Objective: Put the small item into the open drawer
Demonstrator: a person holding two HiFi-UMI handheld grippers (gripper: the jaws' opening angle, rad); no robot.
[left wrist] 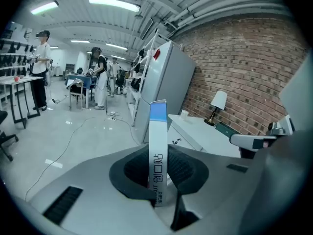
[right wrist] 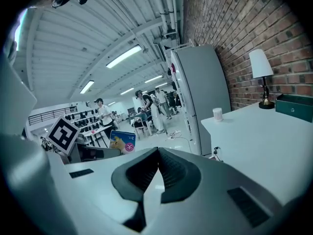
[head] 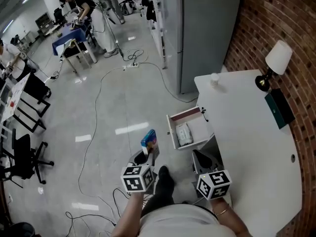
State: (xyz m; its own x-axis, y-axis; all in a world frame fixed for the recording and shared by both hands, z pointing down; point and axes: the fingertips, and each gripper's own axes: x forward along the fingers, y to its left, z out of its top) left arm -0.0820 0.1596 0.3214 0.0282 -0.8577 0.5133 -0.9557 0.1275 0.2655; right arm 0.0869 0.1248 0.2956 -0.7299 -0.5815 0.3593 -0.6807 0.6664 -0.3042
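Note:
A small blue and white box stands upright between the pads of my left gripper, which is shut on it over the floor, left of the drawer. In the left gripper view the box rises narrow edge on from the dark pads. The open drawer juts out of the white table's left side and holds a white packet. My right gripper hovers just below the drawer. Its pads meet at the tips with nothing between them. The right gripper view also catches the box.
A white table runs along a brick wall, bearing a lamp, a small cup and a dark green case. A grey cabinet stands behind. Cables trail across the floor. People work at far tables.

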